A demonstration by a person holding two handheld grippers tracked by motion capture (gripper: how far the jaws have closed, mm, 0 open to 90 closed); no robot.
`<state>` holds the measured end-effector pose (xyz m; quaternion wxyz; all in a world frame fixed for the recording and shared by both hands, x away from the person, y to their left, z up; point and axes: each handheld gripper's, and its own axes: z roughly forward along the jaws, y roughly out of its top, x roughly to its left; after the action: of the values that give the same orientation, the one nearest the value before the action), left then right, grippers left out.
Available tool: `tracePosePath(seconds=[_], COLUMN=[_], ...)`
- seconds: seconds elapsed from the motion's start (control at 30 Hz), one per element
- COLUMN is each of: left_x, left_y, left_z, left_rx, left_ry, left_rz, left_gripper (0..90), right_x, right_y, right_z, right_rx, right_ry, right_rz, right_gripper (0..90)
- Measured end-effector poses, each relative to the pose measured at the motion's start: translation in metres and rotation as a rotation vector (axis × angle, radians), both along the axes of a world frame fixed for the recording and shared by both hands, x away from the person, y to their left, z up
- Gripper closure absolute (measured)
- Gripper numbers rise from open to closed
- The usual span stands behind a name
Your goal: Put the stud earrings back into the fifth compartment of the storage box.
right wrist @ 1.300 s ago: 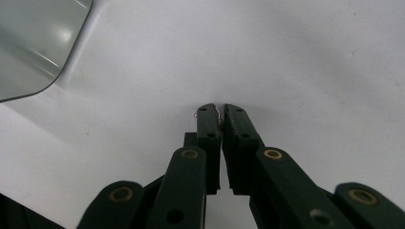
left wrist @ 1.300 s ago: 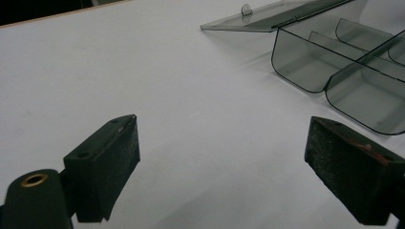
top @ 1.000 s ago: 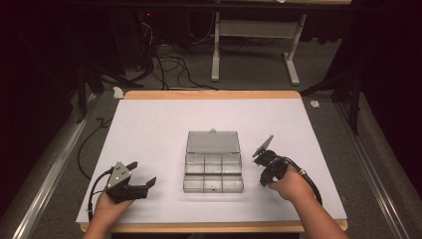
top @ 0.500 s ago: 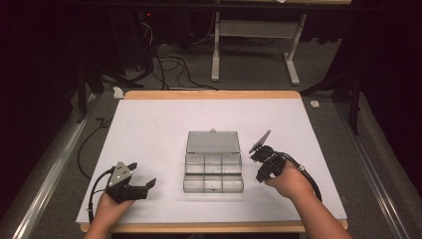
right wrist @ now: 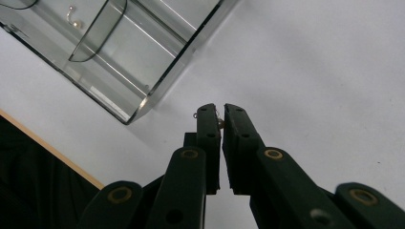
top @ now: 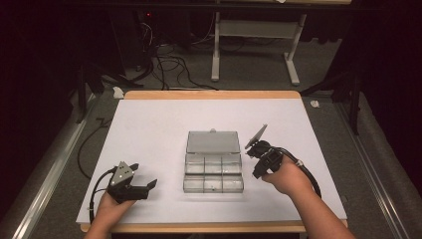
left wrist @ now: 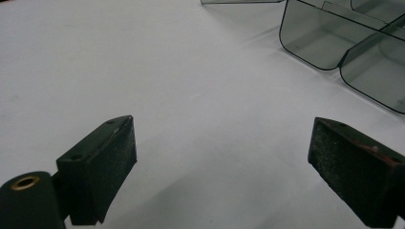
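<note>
Clear plastic organiser box (top: 214, 167), lid open, mid-table (top: 149, 129); right tool (top: 259, 149) just beside it.
Left tool (left wrist: 219, 167) — jaws wide apart, empty.
Right tool (right wrist: 219, 117) clamped on tiny earring (right wrist: 220, 123) by the box's corner — light, slippery, likely delicate; best pinched at the bead.

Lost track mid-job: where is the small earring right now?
In the right gripper view, the small earring is pinched between the right tongs, just off the clear compartment box, above the white table.
</note>
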<state>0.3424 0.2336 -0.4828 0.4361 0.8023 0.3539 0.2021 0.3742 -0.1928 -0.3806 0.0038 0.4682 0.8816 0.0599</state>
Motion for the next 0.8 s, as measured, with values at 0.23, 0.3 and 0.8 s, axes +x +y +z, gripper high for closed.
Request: tracePosePath(seconds=[0.23,0.3,0.8], left_x=[0.000,0.000,0.000], left_y=[0.000,0.000,-0.001], left_z=[0.000,0.000,0.000], left_rx=[0.000,0.001,0.004], left_ry=[-0.003,0.002,0.001], left_rz=[0.000,0.000,-0.004], left_gripper=[10.1,10.4,11.0], right_x=[0.000,-0.001,0.002], right_y=[0.010,0.014,0.051], right_z=[0.008,0.010,0.006], right_rx=[0.007,0.012,0.018], right_ry=[-0.012,-0.016,-0.015], right_rz=[0.031,0.039,0.110], right_gripper=[86.4,86.4,86.4])
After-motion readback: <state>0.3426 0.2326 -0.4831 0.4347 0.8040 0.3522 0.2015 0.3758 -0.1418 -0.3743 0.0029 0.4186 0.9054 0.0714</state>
